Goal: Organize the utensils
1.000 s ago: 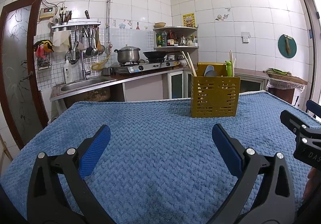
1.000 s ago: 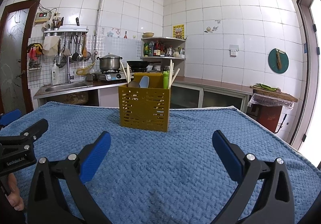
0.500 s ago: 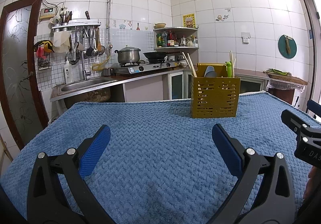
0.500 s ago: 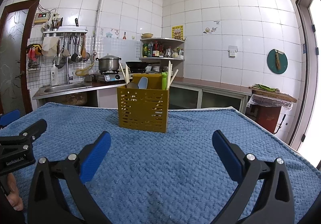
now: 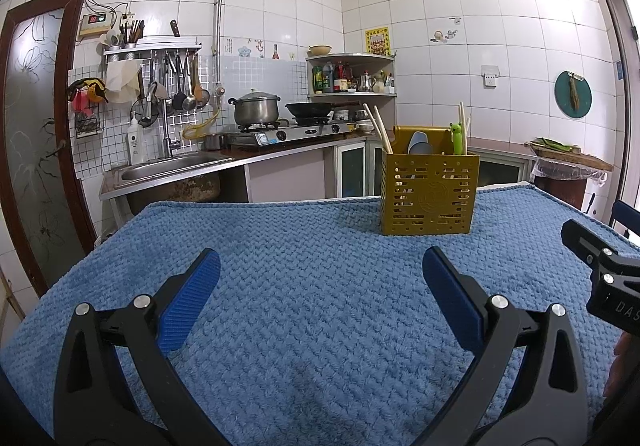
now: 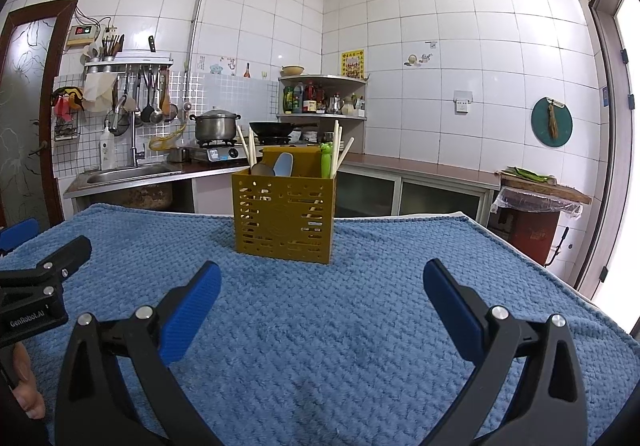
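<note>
Left wrist view: the left gripper sits low in the frame, its blue-padded jaws spread wide and empty over the blue woven cloth that covers the table. The mustard-yellow perforated plastic utensil caddy stands upright in the right-centre of the frame, ahead of the jaws and off to their right, well apart from them. Pale wooden chopsticks lean out of its left corner, a grey-blue spoon bowl shows at the middle, and a green frog-topped utensil rises at the right. Part of the other tool, black, enters at the right edge. Right wrist view: the right gripper is likewise wide open and empty above the cloth. Here the caddy lies almost dead ahead, just left of centre and a good deal closer, near the fingertips' line but not touching. Its contents stand roughly vertical, long axes upward, chopsticks splaying outward. No loose utensils show on the cloth. Judgement: the right hand is the nearer one, and any reach would go straight forward and down onto handles from above.
</note>
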Motion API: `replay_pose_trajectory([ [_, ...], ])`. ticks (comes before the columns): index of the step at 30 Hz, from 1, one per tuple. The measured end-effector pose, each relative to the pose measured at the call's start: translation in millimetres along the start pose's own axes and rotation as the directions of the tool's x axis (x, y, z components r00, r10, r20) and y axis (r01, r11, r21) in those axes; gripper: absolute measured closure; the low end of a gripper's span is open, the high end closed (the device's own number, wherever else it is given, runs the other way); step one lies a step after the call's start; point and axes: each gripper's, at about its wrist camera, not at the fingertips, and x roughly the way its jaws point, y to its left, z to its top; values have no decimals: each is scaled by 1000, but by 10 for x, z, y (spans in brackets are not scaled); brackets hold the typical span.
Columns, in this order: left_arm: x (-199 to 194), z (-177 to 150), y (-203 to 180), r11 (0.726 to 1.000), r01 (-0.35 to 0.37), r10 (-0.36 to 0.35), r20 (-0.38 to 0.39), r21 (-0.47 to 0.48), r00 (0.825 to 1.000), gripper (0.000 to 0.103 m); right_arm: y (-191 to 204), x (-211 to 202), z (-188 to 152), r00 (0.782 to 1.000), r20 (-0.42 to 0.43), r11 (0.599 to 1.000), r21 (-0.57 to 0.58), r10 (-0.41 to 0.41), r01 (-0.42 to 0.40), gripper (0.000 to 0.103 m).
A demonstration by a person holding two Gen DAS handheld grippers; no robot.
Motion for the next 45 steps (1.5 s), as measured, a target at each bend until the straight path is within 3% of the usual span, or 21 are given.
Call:
replay_pose_trajectory([
  [45,21,-10,-5,1000,-2,2,-5,-13,1000,5,-5,4,5,1000,-1,1000,-3,-3,3,4],
])
